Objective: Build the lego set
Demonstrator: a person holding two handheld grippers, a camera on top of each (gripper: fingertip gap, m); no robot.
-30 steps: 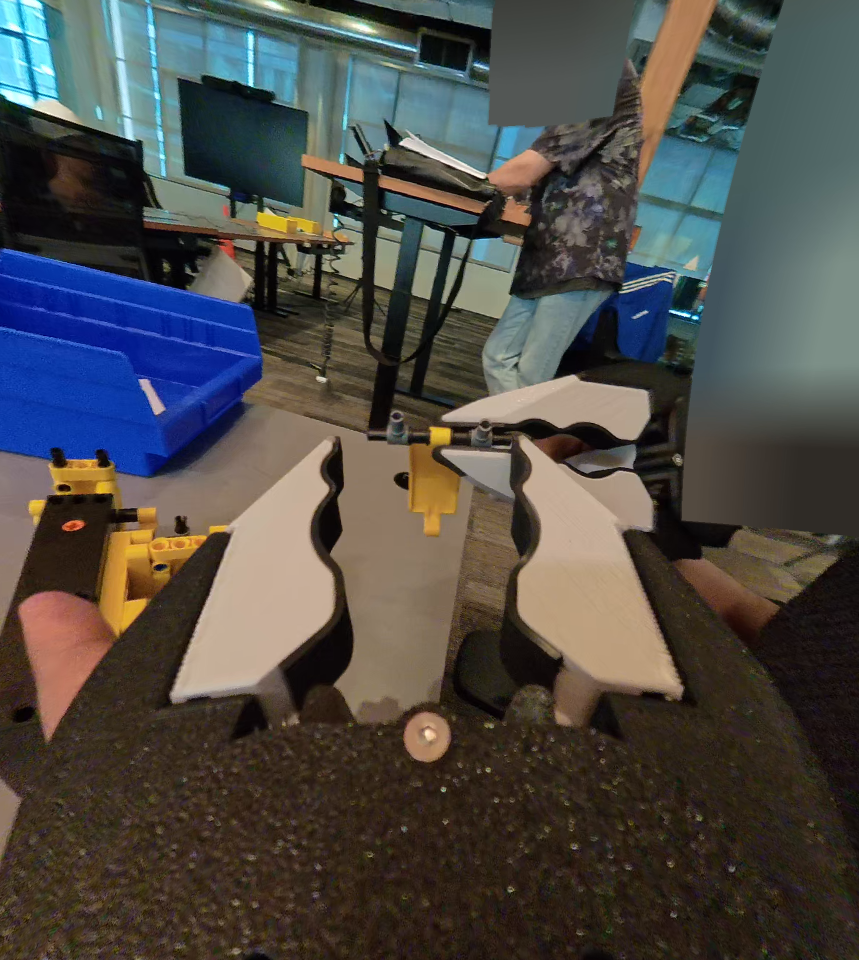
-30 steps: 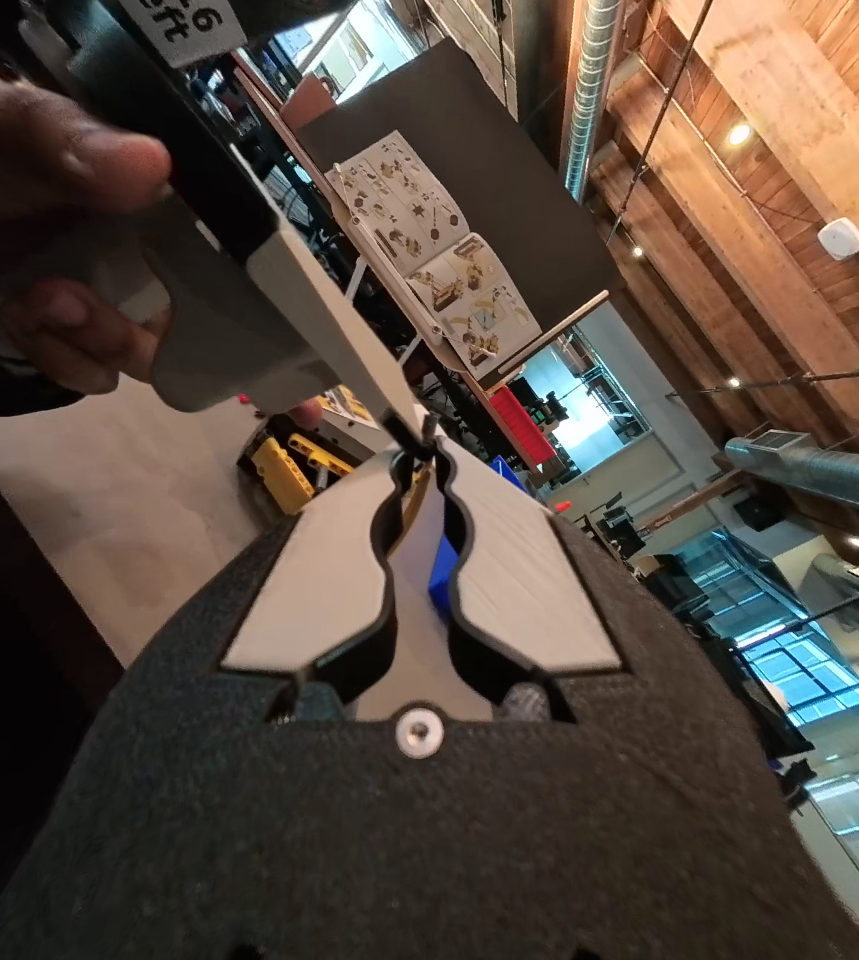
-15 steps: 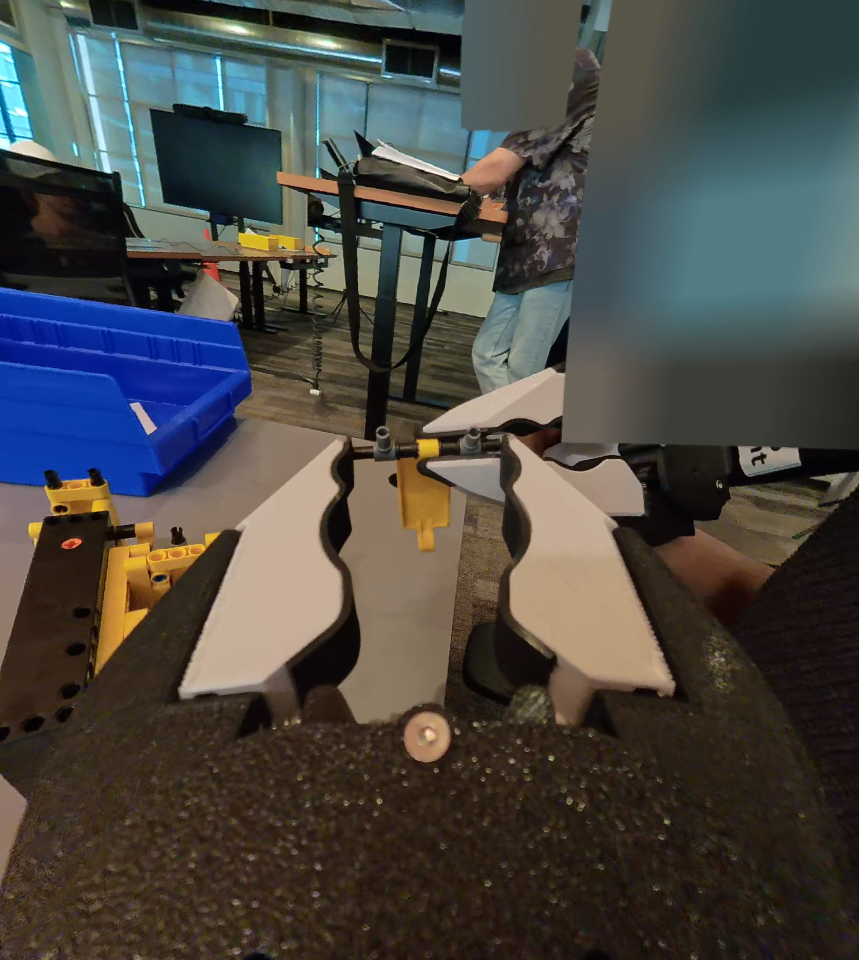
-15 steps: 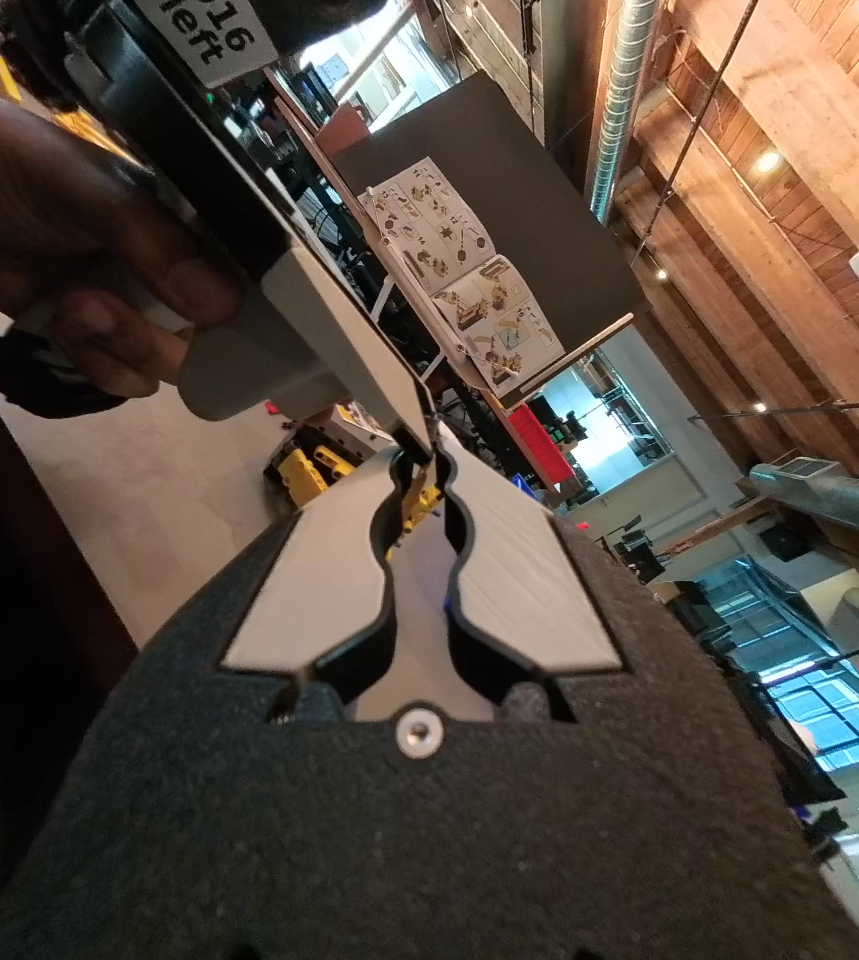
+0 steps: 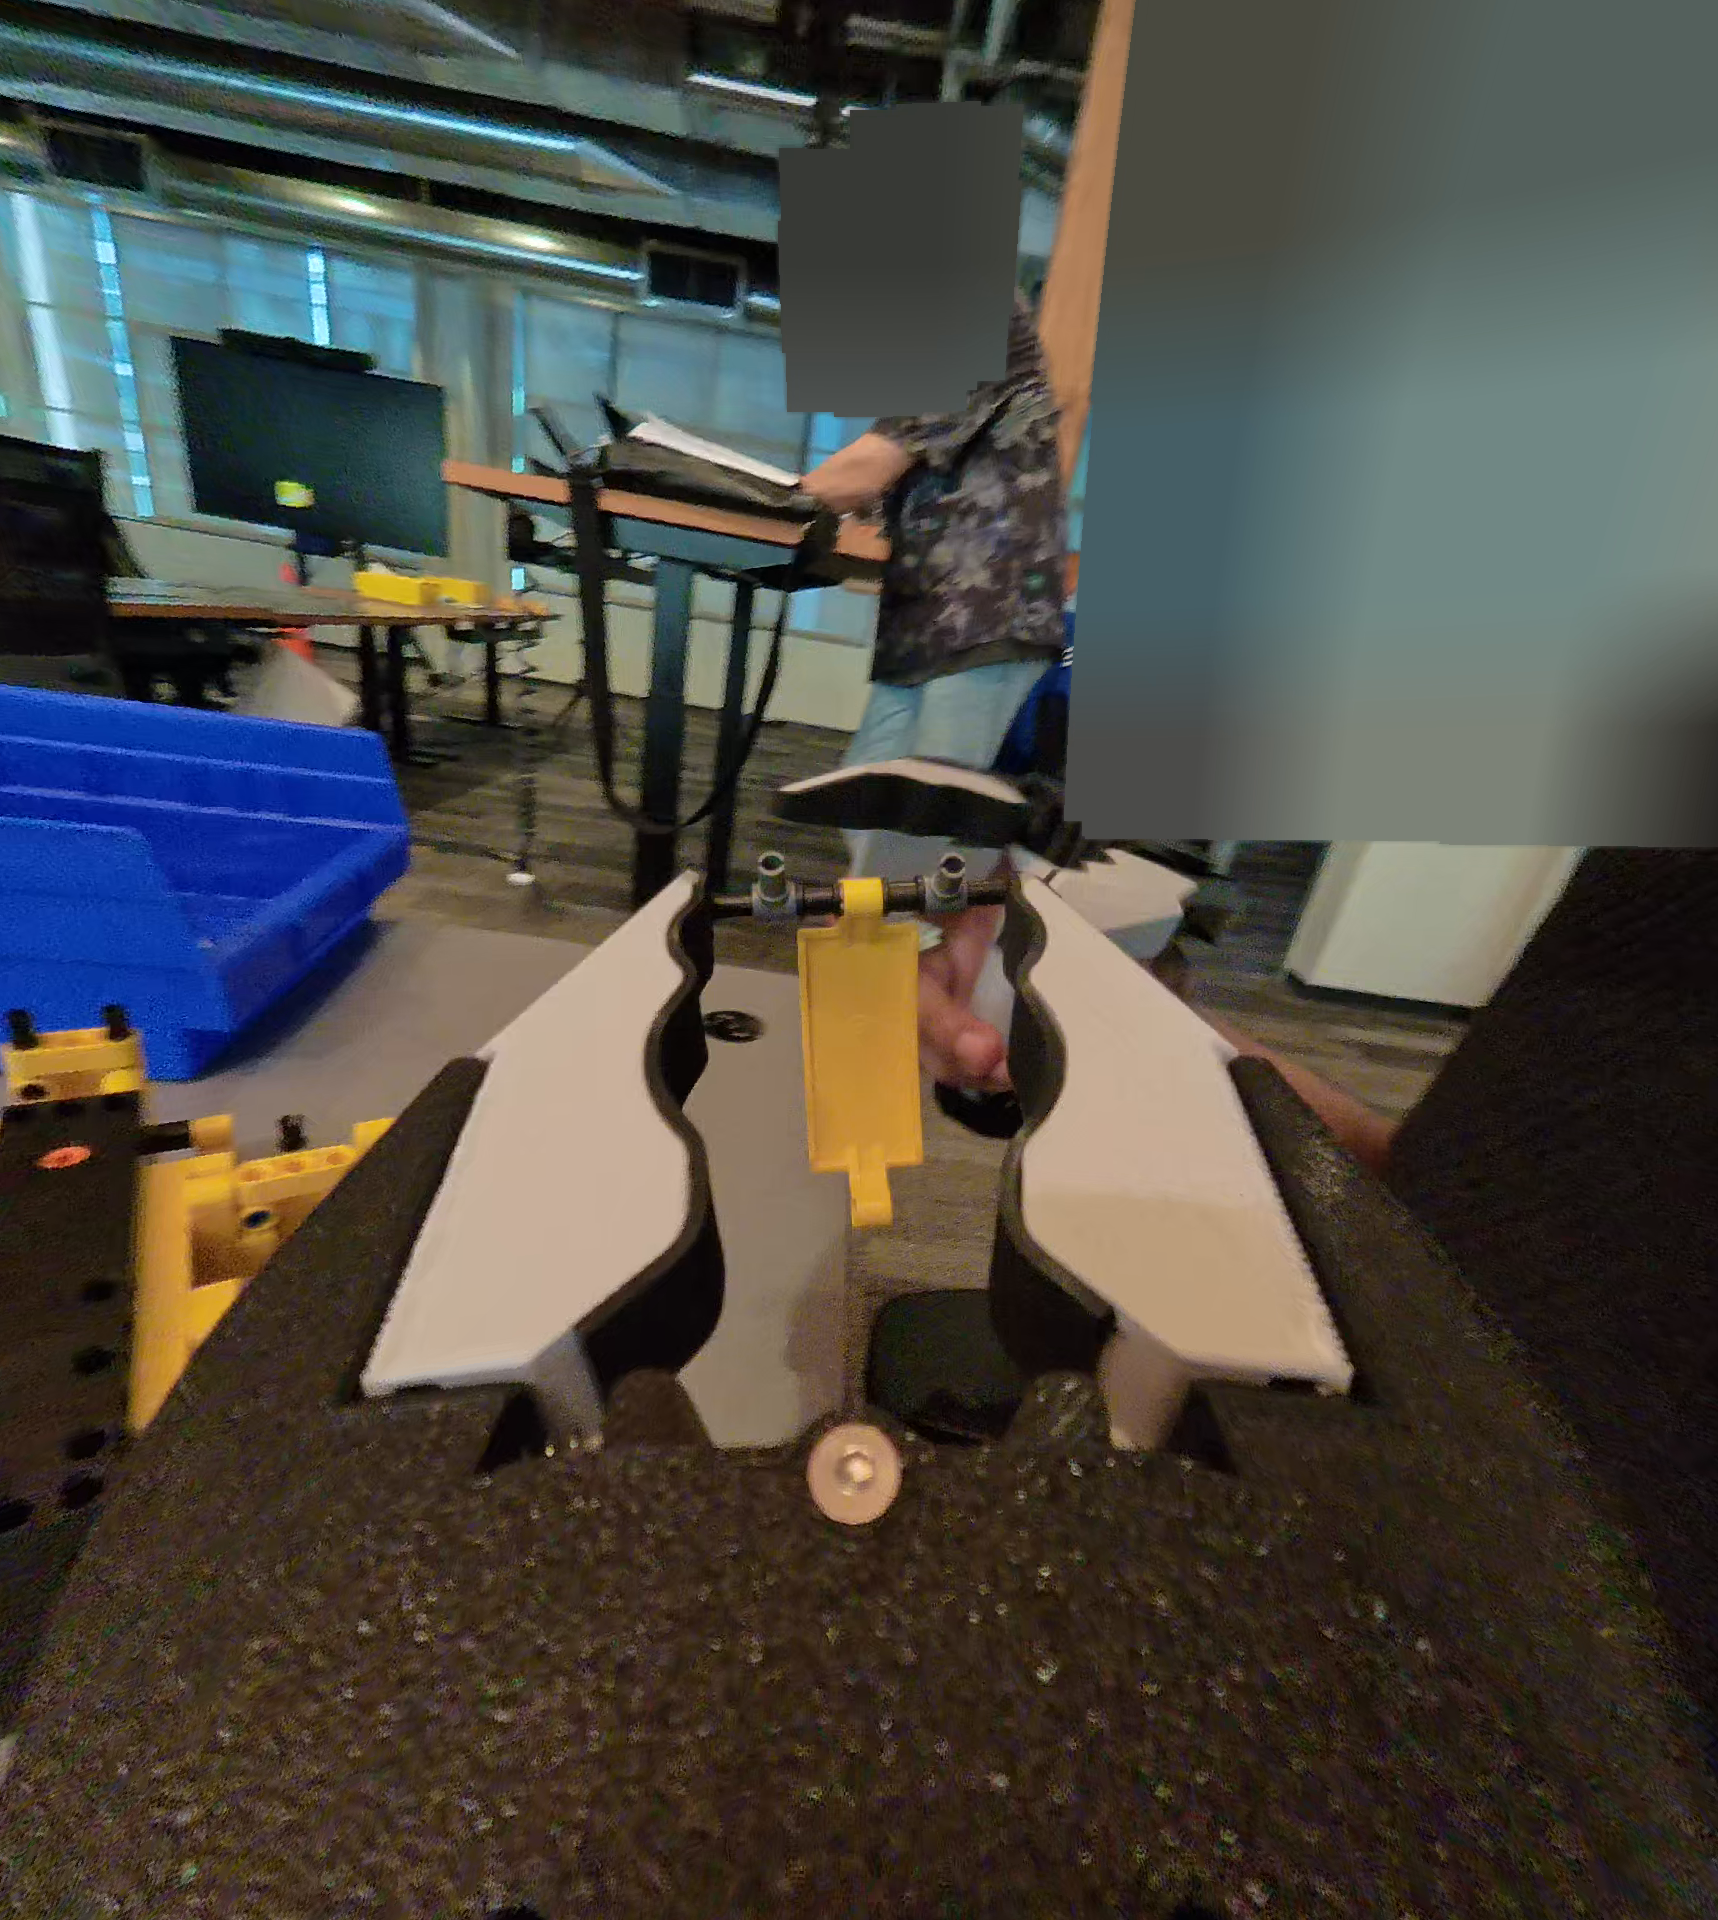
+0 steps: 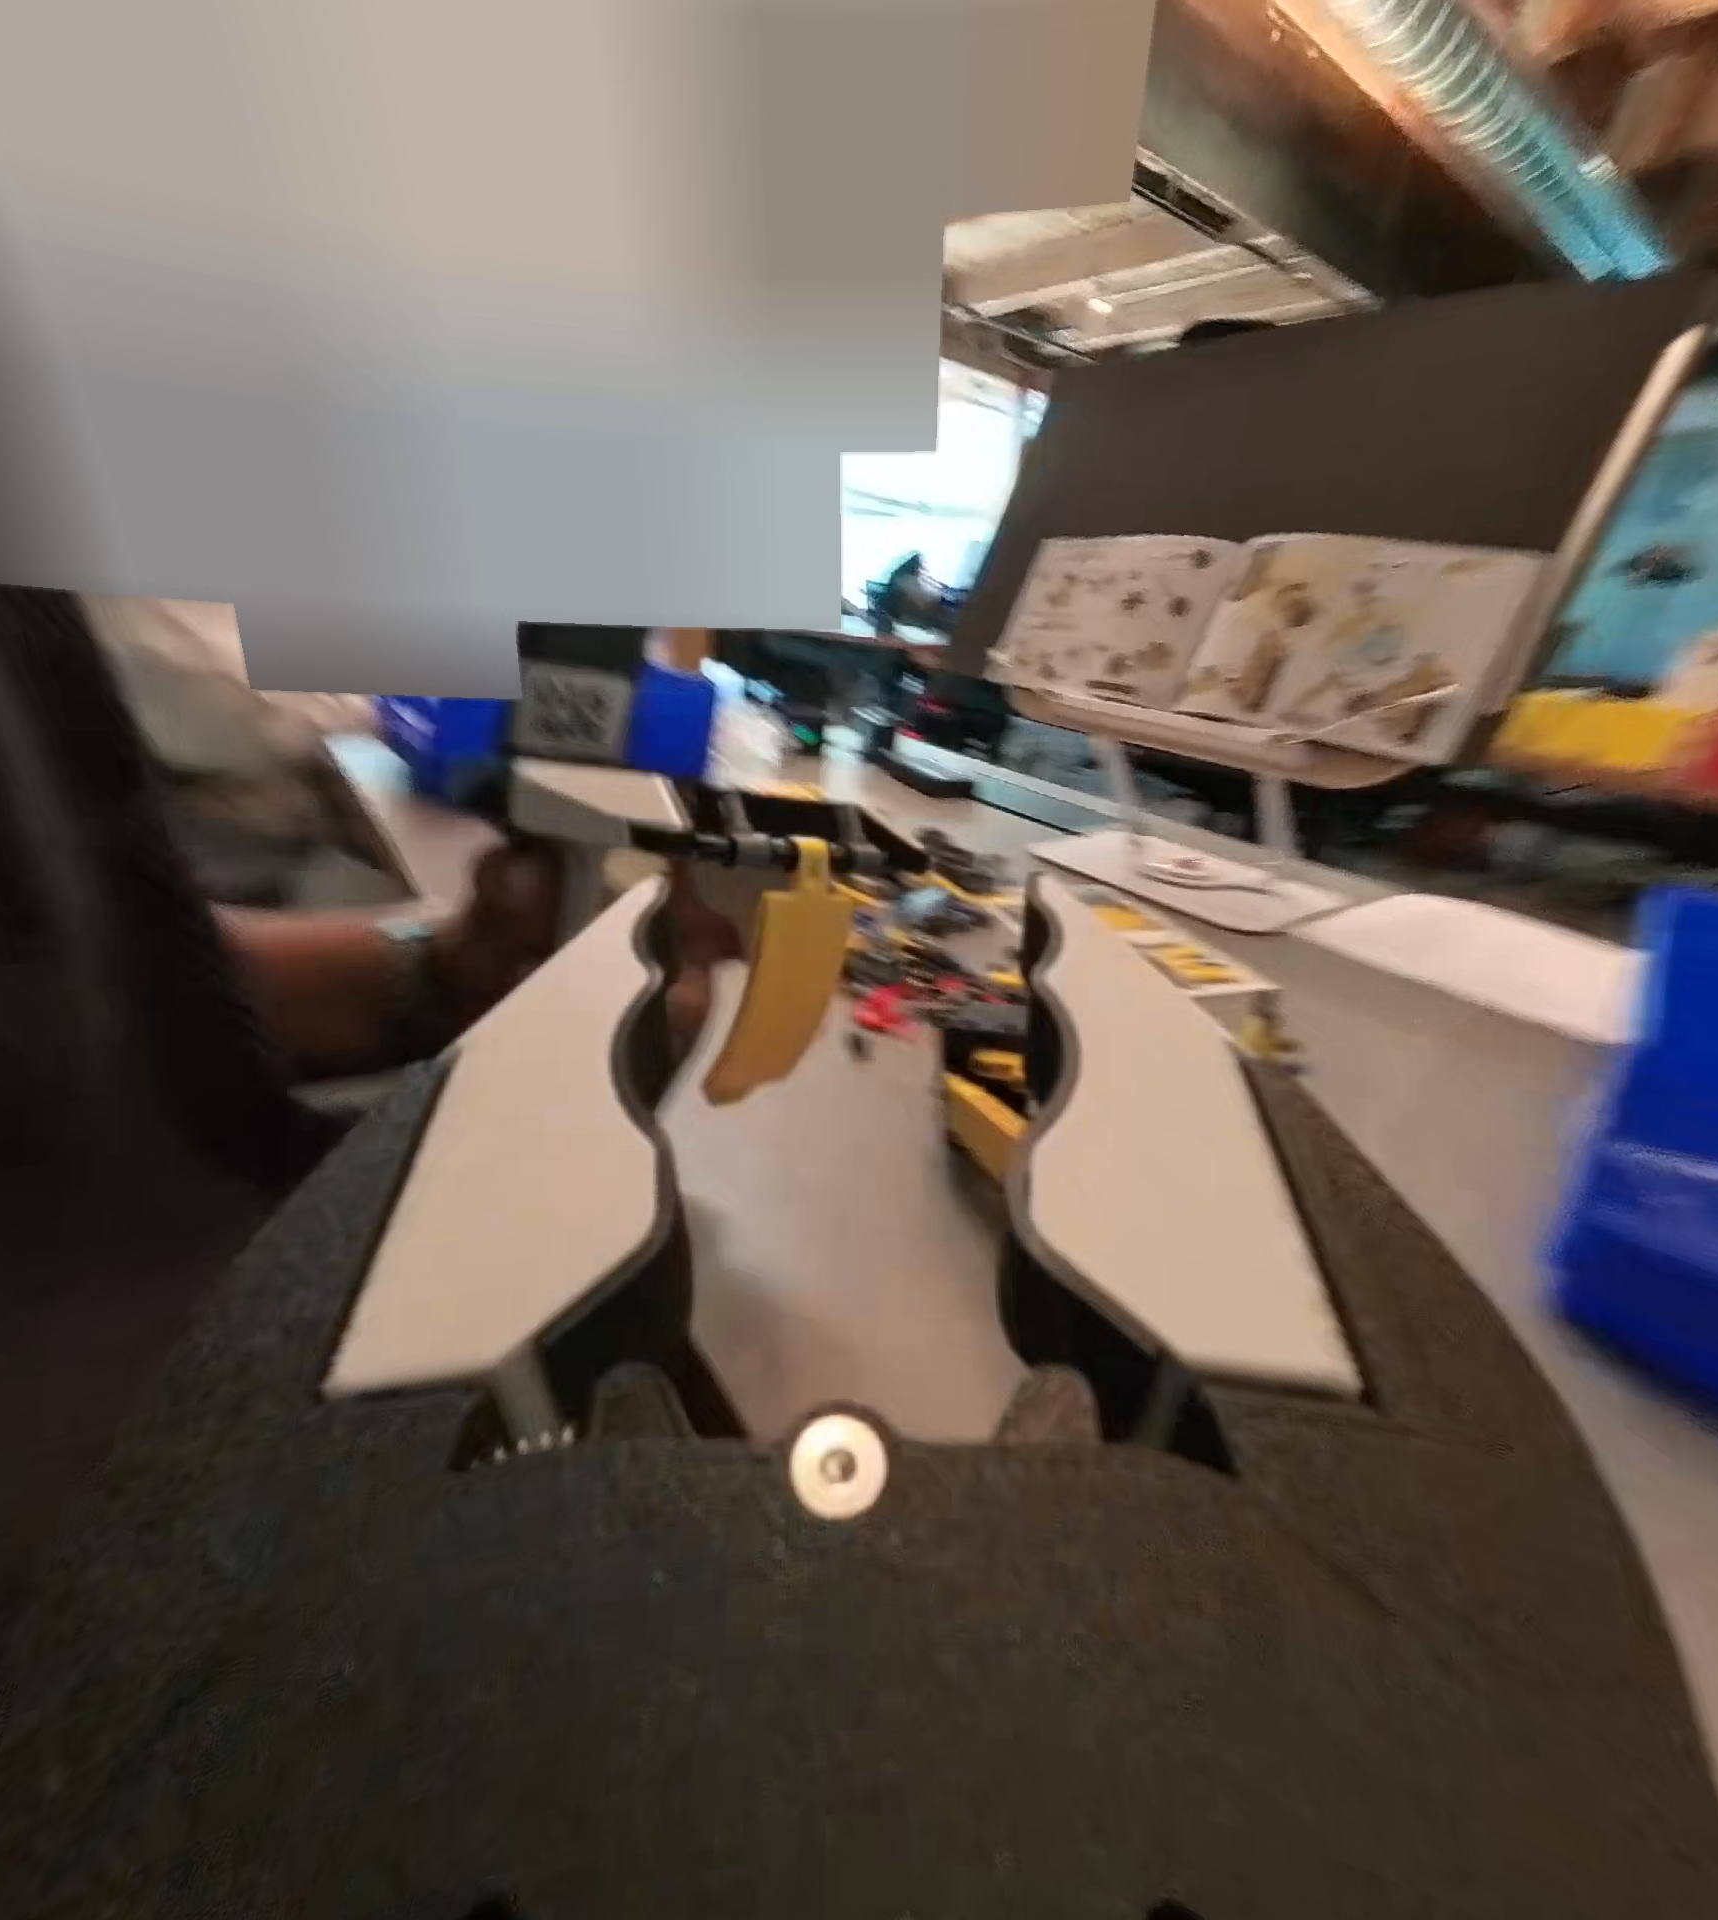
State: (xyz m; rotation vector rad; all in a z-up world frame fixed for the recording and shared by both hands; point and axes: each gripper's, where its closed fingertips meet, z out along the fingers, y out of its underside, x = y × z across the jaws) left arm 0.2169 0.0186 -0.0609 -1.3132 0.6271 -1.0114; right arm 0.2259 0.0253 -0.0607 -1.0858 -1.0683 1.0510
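My left gripper (image 5: pixel 855 899) is shut on a short black axle (image 5: pixel 896 896) that spans between its fingertips. The axle carries two grey connectors and a yellow flat panel (image 5: pixel 860 1049) that hangs down between the fingers. My right gripper (image 6: pixel 844 904) is open and empty, with its fingers wide apart. It faces the left gripper (image 6: pixel 585 810), which shows at the left of the right wrist view holding the axle with the yellow panel (image 6: pixel 782 977). The right gripper's fingers (image 5: pixel 896 800) show just beyond the axle in the left wrist view.
A black and yellow brick build (image 5: pixel 55 1299) stands on the grey table (image 5: pixel 522 977) at the left, with a blue bin (image 5: pixel 107 862) behind it. Loose parts (image 6: pixel 938 966), an open booklet on a stand (image 6: pixel 1250 634) and another blue bin (image 6: pixel 1696 1143) show in the right wrist view. A person stands at a far desk (image 5: pixel 647 499).
My right gripper has opened, let go of the axle and swung away to level. My left gripper has closed on the axle's ends and now holds it alone.
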